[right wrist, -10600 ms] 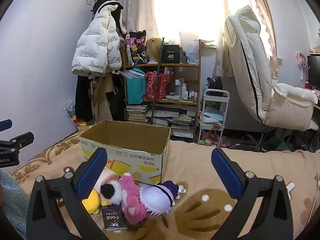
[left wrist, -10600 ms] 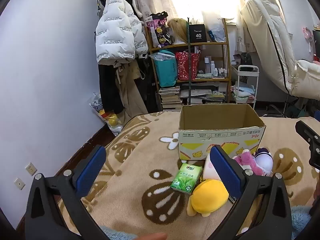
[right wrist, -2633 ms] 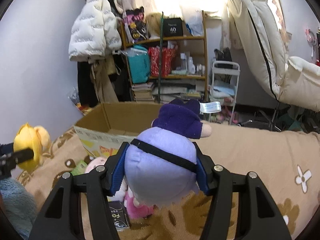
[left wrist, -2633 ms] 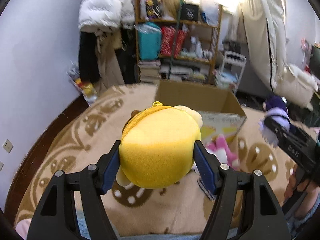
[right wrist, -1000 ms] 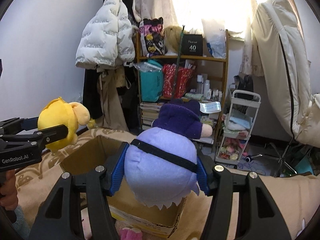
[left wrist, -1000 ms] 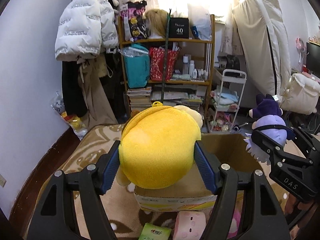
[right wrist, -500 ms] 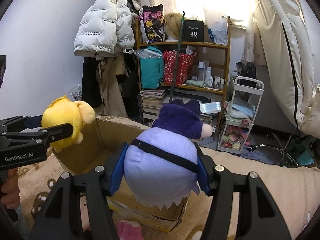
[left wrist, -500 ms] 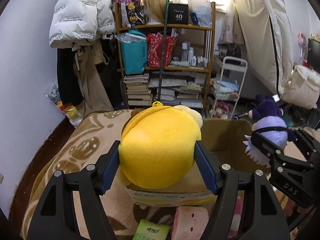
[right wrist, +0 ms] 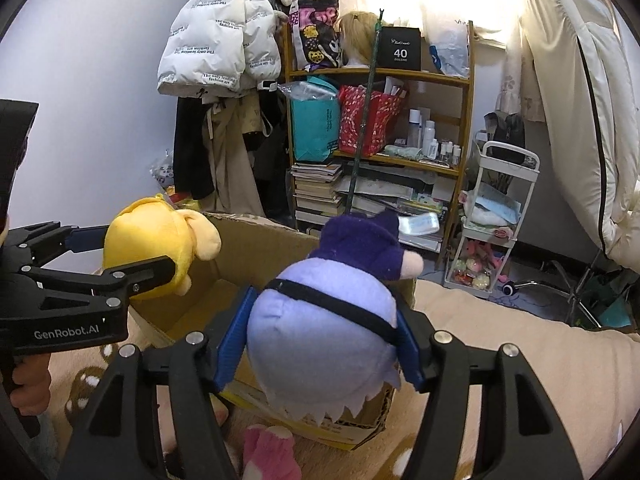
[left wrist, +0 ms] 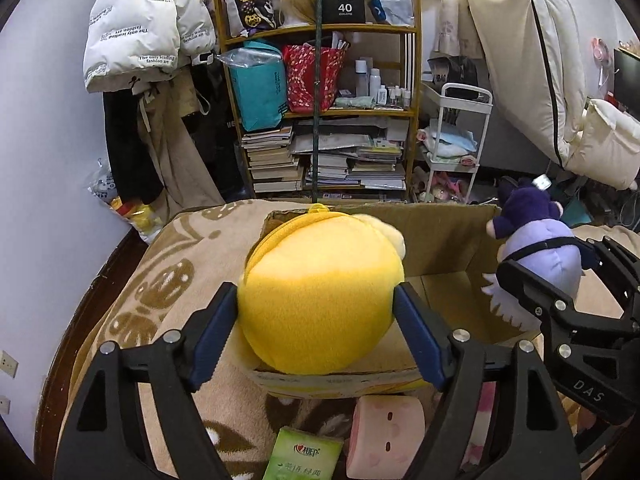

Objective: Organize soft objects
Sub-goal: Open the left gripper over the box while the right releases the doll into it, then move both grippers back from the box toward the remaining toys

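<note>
- The left gripper [left wrist: 318, 322] pinches the yellow plush [left wrist: 320, 292] between its blue pads [left wrist: 212, 334], squeezing the round body a little from both sides.
- The right gripper [right wrist: 320, 340] clamps the purple plush [right wrist: 324, 336] the same way, its pads [right wrist: 234, 336] pressed into the pale lilac body just under a black strap.
- Both toys hang in the air above the cardboard box [left wrist: 444, 240], the yellow one over the near left rim, the purple one over the near right part; neither touches the cardboard as far as I can tell.
- What shows of the box floor is bare, so by my reading nothing has been stowed yet.
- In front of the box, on the patterned blanket [left wrist: 176, 248], lie a pink plush block [left wrist: 386, 432], a green tissue pack [left wrist: 306, 458] and another pink plush toy [right wrist: 268, 454].
- Judged from this, the task is at an early stage: two toys are at the point of release, and at least two soft things below are left to collect.
</note>
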A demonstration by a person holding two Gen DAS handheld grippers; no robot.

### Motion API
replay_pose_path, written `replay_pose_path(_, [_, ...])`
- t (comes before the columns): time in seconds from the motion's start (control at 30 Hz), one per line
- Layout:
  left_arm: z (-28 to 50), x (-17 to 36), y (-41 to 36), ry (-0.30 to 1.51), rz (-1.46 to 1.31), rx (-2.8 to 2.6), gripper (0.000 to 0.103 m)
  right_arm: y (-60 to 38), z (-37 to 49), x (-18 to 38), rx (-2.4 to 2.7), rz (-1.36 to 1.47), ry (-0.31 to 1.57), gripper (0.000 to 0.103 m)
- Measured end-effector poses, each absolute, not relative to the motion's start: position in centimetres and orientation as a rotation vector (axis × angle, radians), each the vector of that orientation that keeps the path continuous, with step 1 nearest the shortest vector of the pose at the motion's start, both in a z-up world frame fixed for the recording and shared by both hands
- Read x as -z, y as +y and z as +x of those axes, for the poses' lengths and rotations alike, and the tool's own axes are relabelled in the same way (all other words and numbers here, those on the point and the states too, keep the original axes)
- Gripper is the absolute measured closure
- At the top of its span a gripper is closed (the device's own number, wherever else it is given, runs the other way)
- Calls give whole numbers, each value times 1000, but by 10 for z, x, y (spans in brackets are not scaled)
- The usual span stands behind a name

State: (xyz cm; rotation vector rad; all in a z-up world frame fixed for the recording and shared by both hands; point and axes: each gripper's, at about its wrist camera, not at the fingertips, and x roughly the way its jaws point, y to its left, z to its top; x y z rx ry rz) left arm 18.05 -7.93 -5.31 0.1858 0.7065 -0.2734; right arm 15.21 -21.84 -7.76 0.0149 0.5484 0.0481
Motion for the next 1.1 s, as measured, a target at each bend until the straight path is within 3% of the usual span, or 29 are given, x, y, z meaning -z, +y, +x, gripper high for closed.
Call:
replay_pose_path(0.1, [180,52,-76,713,169,267,18,-219,151,78,-43,10,557,33])
replay_pose_path(0.17, [180,51,-73,719,160,258,15,-218,149,76,-37,4,553,24])
replay_pose_path(0.3, [178,48,-67,739,148,249,12,-219,144,70,-31,18,541,21])
replay_pose_path(0.37, [175,47,-63,740,146,231,5,-219,139,66,-27,25,536,18])
replay_pose_path(0.43, [171,46,-59,741,146,218,4,-218,135,63,-19,25,530,12])
replay_pose_path(0.6, [160,42,-51,759,157,197,4,-217,120,57,-5,34,528,9])
replay_pose_path(0.67, [153,41,-46,762,164,184,3,-216,113,55,0,44,527,2])
replay_pose_path(1.1, [105,39,-12,843,149,138,3,-206,69,45,14,30,531,1])
